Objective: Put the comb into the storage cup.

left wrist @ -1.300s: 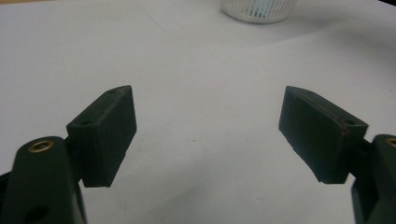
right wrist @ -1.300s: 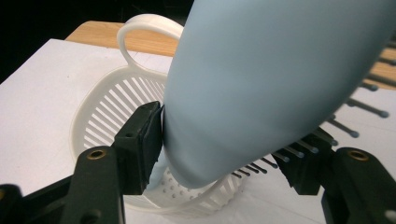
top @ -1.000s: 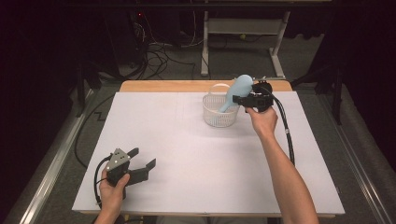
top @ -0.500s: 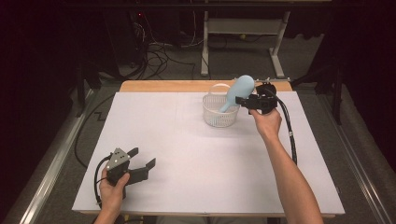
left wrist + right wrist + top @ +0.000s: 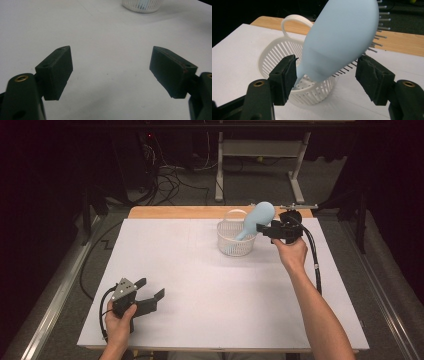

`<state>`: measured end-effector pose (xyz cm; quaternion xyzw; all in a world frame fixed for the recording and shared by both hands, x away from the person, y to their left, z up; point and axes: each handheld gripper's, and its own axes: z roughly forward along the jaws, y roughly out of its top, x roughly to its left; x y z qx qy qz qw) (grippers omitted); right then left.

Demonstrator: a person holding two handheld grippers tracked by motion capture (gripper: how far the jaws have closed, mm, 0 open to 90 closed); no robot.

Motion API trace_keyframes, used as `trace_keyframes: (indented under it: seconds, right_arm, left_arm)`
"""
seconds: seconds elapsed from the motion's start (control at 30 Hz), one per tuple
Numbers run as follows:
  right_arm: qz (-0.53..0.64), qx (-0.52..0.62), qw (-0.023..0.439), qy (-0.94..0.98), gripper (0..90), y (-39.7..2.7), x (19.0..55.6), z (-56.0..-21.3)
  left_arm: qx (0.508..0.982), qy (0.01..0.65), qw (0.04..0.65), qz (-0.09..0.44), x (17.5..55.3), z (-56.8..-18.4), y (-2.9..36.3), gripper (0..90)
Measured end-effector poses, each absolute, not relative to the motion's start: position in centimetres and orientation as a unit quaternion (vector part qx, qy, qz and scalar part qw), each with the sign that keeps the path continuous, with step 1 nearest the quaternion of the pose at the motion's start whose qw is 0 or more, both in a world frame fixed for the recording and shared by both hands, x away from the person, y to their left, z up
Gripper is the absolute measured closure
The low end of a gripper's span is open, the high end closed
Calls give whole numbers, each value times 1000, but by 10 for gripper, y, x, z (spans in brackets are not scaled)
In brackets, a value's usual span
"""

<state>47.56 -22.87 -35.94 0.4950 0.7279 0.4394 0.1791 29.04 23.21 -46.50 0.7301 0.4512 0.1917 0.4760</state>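
Note:
A light blue hairbrush stands handle-down in a white slotted basket at the table's far middle, its head leaning out over the rim toward the right. My right gripper sits just right of the basket. In the right gripper view the hairbrush rises between the jaws of that gripper, which have just been opening; the right pad stands apart from it, and the left pad is at its neck without pressing. My left gripper rests open near the front left corner, nothing between its jaws.
A white sheet covers the table, with a strip of bare wood along the far edge. The basket shows far off in the left gripper view. A black cable trails along the right forearm. Dark floor, cables and a desk frame lie beyond.
The right gripper's jaws have spread around the hairbrush and the hand has drawn back slightly to the right. The brush stays leaning in the basket. The left hand has not moved.

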Motion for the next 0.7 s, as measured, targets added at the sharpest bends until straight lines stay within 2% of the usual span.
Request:
trace_keyframes:
  seconds: [0.7]
  right_arm:
    - [454,471,203,728,339,-243,449,-355]
  left_arm:
    - [728,453,476,195,291,-464,233,197]
